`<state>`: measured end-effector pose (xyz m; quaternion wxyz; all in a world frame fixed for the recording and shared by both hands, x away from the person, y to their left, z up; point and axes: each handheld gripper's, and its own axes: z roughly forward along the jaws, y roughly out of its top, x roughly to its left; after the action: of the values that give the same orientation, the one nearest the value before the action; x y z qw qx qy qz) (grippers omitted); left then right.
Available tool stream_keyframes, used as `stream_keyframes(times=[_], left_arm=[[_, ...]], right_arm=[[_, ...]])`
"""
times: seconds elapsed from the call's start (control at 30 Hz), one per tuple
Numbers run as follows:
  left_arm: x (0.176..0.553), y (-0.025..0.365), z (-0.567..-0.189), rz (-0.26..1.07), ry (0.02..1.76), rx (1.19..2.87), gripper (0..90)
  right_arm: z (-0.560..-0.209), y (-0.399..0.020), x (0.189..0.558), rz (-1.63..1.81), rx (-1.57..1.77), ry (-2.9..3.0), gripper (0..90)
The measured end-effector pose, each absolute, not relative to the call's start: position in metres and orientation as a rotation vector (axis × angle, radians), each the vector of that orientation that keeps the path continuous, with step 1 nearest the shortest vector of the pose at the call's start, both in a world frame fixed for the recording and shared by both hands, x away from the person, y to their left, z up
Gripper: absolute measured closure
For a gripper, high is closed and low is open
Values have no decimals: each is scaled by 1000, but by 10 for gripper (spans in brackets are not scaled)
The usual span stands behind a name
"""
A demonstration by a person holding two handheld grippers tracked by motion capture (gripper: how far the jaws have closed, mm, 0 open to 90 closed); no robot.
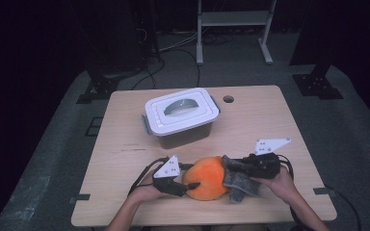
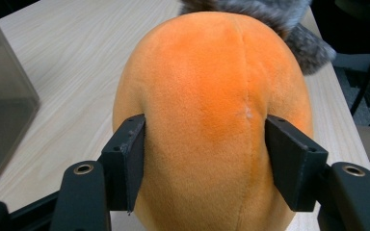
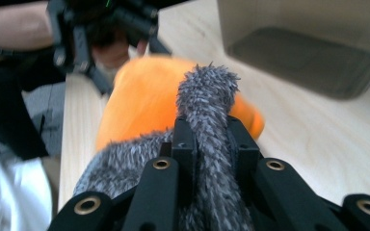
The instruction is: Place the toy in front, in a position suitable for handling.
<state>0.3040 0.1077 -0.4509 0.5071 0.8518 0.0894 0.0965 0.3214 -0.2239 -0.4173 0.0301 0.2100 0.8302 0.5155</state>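
**Plush toy held at both ends, near edge of table**

The orange plush toy (image 1: 205, 178) lies on the wooden table (image 1: 270, 120) at my side, in front of the lidded plastic storage box (image 1: 181, 117) and apart from it. A grey fuzzy part (image 1: 235, 182) hangs off its right end: could be a tail, fin or limb, can't tell which.

My left gripper (image 1: 189, 185) clamps the orange body. In the left gripper view both pads press into the round end (image 2: 212, 110), one on each side of the seam; the fabric bulges between and above them. Jaws sit about half apart, closed on the toy.

My right gripper (image 1: 232, 168) is pinched nearly fully together on the grey fuzzy part (image 3: 207, 120). In the right gripper view the pile squeezes into a thin strip between the jaws.

Handling, my read:
- Light, soft, stuffed. No breakage risk.
- Body compresses under the pads, so the hold is spongy; short plush is a bit slick, and the rounded end could squirt out if I squeeze near its tip. Better to bite deeper, across the widest part.
- Grey part is thin and floppy: a secure pinch, but it gives no control of body orientation and loads its attachment to the body if I lift by it alone.
- Carry weight on the left, use the right to steer.
- Box lid is on.
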Motion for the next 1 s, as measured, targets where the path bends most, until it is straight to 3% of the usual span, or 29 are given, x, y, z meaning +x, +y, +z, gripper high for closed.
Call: stream_keyframes(times=[0.2, 0.4, 0.7, 0.77, 0.93, 1.0], left_arm=[[304, 108, -451, 263, 230, 2057, 349], [302, 103, -448, 302, 250, 2063, 344], [288, 83, -442, 357, 71, 2067, 363], [290, 85, -442, 331, 91, 2064, 332], [297, 88, -443, 268, 218, 2040, 105], [301, 89, -446, 218, 253, 2045, 109]], right_arm=[[-418, -208, 331, 1610, 649, 2575, 769], [-422, -221, 318, 1543, 636, 2633, 771], [-406, -218, 335, 1667, 681, 2578, 770], [-411, -210, 335, 1619, 674, 2623, 770], [-420, -216, 330, 1590, 681, 2620, 770], [-419, -221, 328, 1584, 685, 2619, 770]])
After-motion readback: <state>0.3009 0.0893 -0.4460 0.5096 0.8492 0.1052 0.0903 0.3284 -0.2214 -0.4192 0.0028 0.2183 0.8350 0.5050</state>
